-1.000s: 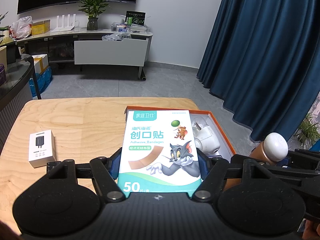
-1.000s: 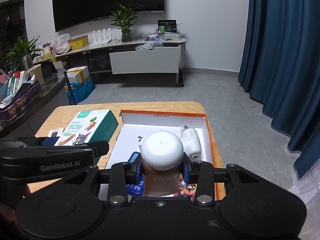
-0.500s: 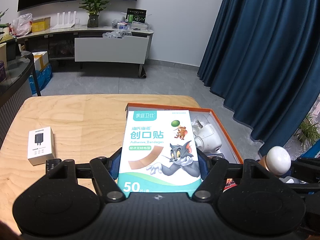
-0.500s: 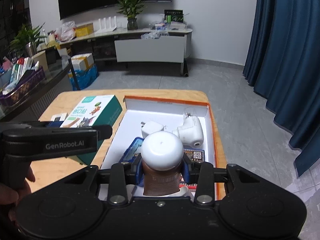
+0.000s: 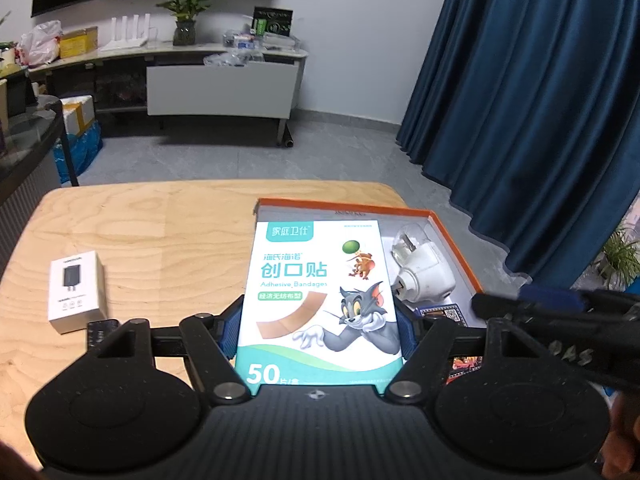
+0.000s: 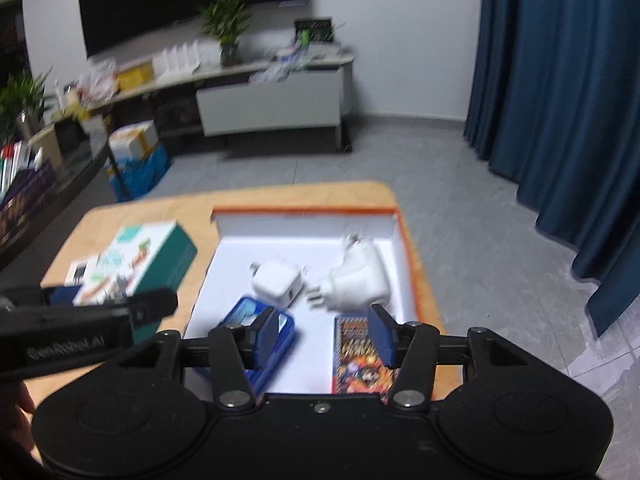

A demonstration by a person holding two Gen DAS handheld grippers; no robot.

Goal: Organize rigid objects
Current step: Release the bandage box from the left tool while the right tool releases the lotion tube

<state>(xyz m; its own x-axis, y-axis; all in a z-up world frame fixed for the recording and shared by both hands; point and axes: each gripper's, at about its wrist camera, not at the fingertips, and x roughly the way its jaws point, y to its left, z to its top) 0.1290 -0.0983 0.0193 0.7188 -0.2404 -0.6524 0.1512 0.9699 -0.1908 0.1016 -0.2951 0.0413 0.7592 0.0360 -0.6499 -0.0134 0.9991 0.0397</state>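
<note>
- My left claw point(image 5: 318, 330) is clamped on the bandage box point(image 5: 318, 300), its blue pads pressing both long sides, with the printed face up toward the camera.
- In the right wrist view that bandage box point(image 6: 144, 268) hangs above the tabletop point(image 6: 120, 220), left of the orange-rimmed tray point(image 6: 408, 256), and its teal side wall faces the tray.
- My right claw point(image 6: 322, 334) stands wide, nothing between its blue pads, and hovers over the near end of the tray.
- Inside the tray lie a white square charger point(image 6: 276, 282), a white plug adapter point(image 6: 356, 280) just beside it, a blue case point(image 6: 256, 320) under my left pad, and a colourful card box point(image 6: 360, 360) under my right pad.
- In the left wrist view the plug adapter point(image 5: 420, 272) sits against the tray's right side, partly hidden behind the bandage box I hold.
- A small white charger box point(image 5: 76, 290) rests flat on the bare wood of the tabletop point(image 5: 160, 232), well apart from the tray point(image 5: 452, 240), on its left.
- The right wrist view is blurred, so I cannot read the print on the tray's items.
</note>
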